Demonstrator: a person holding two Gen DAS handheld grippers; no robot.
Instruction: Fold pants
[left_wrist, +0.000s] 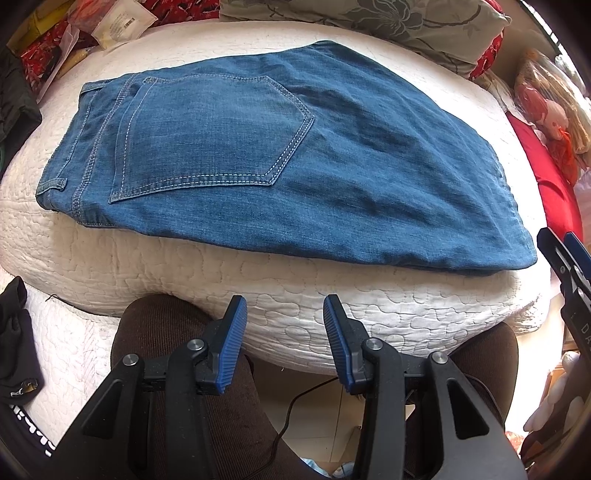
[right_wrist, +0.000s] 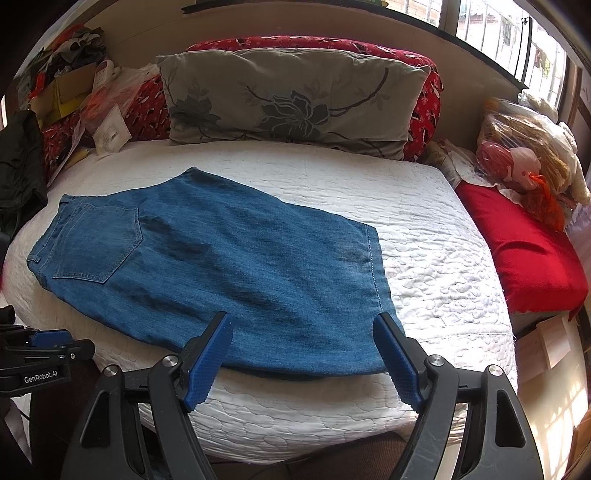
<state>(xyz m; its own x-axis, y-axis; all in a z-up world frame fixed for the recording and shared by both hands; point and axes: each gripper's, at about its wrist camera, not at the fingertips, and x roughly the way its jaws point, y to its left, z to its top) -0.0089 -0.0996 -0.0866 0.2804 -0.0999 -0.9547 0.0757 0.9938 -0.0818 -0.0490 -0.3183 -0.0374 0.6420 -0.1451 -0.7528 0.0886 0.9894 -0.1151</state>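
pants (right_wrist: 207, 266) folded, flat on bed (right_wrist: 424, 229) | left claw (left_wrist: 284, 325) apart, off near edge | right claw (right_wrist: 306, 343) apart, over near-right hem | next, likely: grip hem, fold toward waistband

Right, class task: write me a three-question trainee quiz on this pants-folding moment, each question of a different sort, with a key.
1. True or false: the right gripper is clamped on the jeans.
2. Which side of the jeans faces up? A) the front with the zip B) the back with the pocket C) the inside lining
3. Fill in: the jeans lie on a white quilted ____.

Key: 1 false, both it and the left gripper are open and hold nothing; 2 B; 3 bed.
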